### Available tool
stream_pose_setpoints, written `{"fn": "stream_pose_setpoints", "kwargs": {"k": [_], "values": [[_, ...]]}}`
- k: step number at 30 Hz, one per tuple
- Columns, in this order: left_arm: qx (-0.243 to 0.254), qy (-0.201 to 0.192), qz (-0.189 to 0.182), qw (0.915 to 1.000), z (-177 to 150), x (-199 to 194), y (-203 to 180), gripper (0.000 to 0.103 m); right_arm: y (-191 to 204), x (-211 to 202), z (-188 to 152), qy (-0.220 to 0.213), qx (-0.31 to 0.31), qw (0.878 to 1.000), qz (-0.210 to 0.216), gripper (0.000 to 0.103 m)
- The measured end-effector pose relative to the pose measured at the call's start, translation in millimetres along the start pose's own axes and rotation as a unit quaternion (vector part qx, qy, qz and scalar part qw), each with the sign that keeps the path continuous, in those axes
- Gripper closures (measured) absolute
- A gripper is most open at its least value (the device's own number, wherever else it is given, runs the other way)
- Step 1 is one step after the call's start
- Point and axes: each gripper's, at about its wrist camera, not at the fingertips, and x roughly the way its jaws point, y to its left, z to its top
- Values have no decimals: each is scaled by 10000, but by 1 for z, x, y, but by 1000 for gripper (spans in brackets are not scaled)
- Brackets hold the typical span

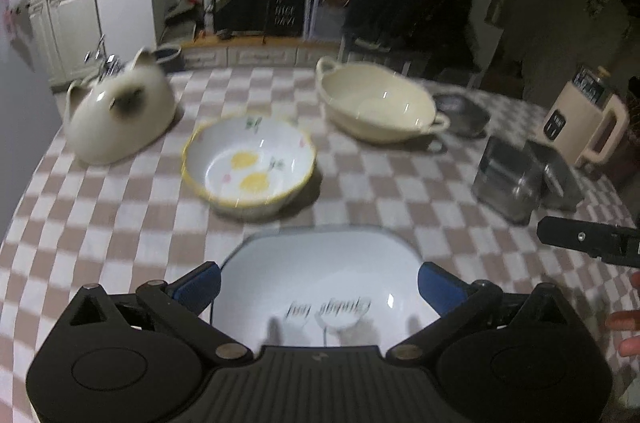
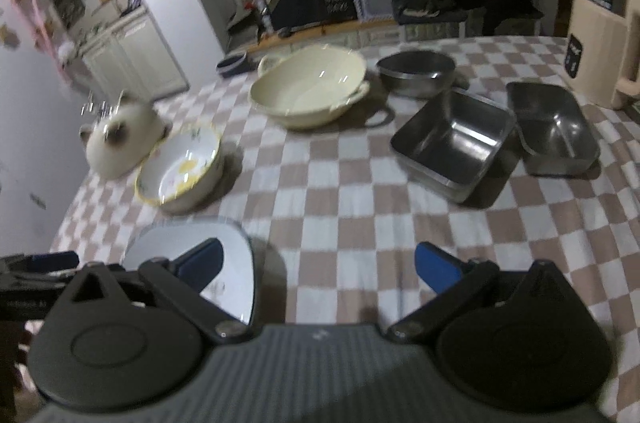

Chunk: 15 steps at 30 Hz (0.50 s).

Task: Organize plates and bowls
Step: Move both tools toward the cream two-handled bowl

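Two grippers hang over a table (image 2: 360, 191) with a pink-and-white checked cloth, and both stand wide apart with nothing between the blue pads. The left gripper (image 1: 319, 281) is above a white plate (image 1: 320, 275) with rounded corners and dark script on it; the plate lies flat on the cloth at the near edge, and the pads sit to either side of it without pressing on it. The right gripper (image 2: 319, 263) is over bare cloth just right of that plate, and its left finger overlaps the plate's edge in the right wrist view.

Beyond the plate stands a white bowl (image 1: 249, 167) with a yellow rim and yellow fruit painted inside, upright and empty. To its left, touching or nearly so in the right wrist view, is a cream cat-shaped dish (image 1: 120, 119) lying mouth down. Farther back and to the right sits a cream two-handled bowl (image 1: 376, 101), upright and empty. Just behind its right handle is a round steel bowl (image 2: 416, 73). Nearer and to the right lie two steel trays: a square tray (image 2: 452, 143) and, beside it, an oblong tray (image 2: 554, 127), their rims close together. At the far right corner stands a cream kettle (image 2: 600, 43) with a handle.

Fingers (image 1: 624, 319) of a person's hand show at the right edge of the left wrist view. Behind the table lie a dim, blurred kitchen and shelves.
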Motion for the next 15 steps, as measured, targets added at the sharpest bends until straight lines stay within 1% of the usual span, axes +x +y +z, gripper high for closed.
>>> {"fn": "stream_pose_setpoints", "kwargs": {"k": [4,8,15], "values": [[13,-189,-103,9998,24,11,-3,0,-17,1,15,-294,497,9983,-12,0],[144,-365,-213,9990,52,26,-5,0,-31,11,28,-508,900,9946,38,0],[401,-606,-263,9970,110,62,-9,0,-46,39,54,-680,1569,9846,357,0]]}}
